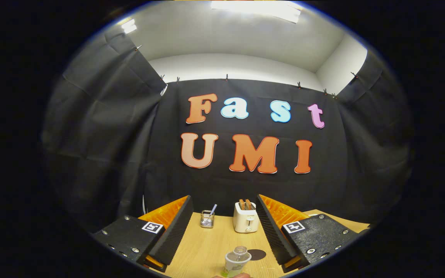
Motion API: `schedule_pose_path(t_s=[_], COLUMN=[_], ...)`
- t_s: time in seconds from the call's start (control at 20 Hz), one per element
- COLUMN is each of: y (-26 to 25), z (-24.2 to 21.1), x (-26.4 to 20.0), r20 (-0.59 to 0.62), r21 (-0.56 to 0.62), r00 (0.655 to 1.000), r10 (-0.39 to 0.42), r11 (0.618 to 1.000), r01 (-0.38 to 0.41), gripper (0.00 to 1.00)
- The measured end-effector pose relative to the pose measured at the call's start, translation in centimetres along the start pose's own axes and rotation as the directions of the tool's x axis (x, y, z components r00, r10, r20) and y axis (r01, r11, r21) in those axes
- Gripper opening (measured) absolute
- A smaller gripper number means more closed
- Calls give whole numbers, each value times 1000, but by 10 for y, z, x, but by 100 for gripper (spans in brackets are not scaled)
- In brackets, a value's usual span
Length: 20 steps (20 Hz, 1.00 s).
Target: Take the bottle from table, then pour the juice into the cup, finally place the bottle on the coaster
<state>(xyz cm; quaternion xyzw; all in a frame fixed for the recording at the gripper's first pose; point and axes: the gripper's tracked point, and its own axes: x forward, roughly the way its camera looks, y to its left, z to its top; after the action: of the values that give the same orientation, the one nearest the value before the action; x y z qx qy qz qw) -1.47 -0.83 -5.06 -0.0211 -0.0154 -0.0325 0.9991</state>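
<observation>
The tongs, two black ribbed fingers backed with orange, stand wide apart and hold nothing. Low in the gap between them stands the small clear plastic bottle with a pale label, upright on the light wooden table, touched by neither finger. Just to its right lies the dark round coaster. Farther off, beyond the fingertips, are a small glass holding a straw-like stick and a cream toaster with two slices up; whether that glass is the cup I cannot tell.

The bottle looks light and narrow, so a finger arriving off-centre would likely knock it over or push it onto the coaster. Closing too high, on the neck, could let it swing or slip during the pour.
</observation>
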Motion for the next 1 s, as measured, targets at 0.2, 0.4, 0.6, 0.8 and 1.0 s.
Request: schedule_pose_path(t_s=[0.2,0.4,0.6,0.8,1.0], y=[1,-8,-13,-20,-7], z=[-35,-78,-120,-172,-219], x=[-3,-3,-4,-4,-3], r20=[-11,-46,-81,-166,-277], r21=[-16,-4,12,24,25], r00=[1000,998,994,982,959], r10=[-24,-52,-72,-92,-62], r11=[1000,999,997,995,997], r01=[23,52,73,97,72], gripper=[97,97,97,96,97])
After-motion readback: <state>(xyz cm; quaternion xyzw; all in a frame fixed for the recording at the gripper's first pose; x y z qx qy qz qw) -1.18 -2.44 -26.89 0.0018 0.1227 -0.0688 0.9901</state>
